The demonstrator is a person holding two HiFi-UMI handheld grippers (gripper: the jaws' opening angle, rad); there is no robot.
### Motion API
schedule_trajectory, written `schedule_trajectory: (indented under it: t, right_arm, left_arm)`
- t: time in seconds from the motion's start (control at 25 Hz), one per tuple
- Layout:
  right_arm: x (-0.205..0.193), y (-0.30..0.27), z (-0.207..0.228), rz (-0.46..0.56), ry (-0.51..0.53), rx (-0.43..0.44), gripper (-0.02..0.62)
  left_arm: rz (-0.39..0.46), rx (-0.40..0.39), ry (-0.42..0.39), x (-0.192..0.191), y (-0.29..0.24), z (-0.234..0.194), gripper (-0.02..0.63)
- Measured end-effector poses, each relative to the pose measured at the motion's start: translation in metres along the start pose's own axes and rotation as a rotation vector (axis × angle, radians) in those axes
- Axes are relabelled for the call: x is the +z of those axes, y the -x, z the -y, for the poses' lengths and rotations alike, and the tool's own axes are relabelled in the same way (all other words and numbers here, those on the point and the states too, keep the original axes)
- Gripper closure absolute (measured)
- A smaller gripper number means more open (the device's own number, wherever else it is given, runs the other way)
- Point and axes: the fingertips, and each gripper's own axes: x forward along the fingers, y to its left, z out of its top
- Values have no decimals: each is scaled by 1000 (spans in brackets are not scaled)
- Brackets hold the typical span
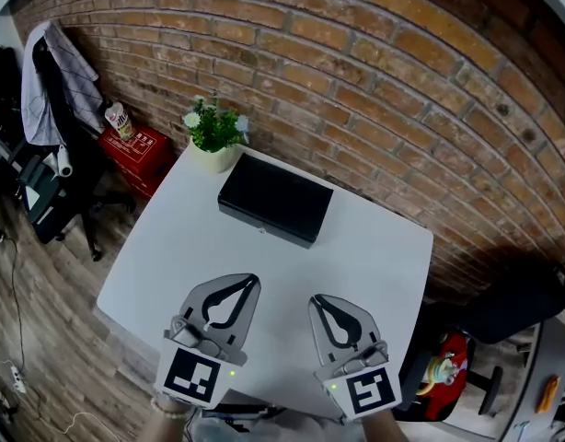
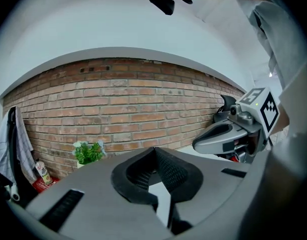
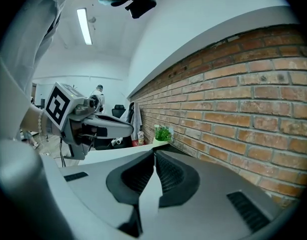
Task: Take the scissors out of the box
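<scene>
Head view: the box (image 1: 275,198) lies shut at the table's (image 1: 379,258) far side, scissors unseen, presumably inside. The left gripper (image 1: 253,282) and right gripper (image 1: 316,300) hover side by side at the near edge, so the job looks unstarted and the box needs opening first. Left gripper view: jaws together, empty; right gripper view: likewise together, empty.
</scene>
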Motion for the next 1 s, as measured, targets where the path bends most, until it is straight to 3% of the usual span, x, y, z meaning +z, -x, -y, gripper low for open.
schedule_trajectory:
  t: [0.16,0.6,1.0]
  right_arm:
    - [-8,-12,8,-24,-21,-30,551]
    - [-41,-48,22,-106,-56,-62,551]
    - [-54,-71,30,-107,-76,-90,551]
  left_arm:
    - [-16,-14,4,-11,-19,-14,588]
    - [-83,40,92,-69,-64,-58,588]
    - [-160,-8,126,-119,-111,-70,578]
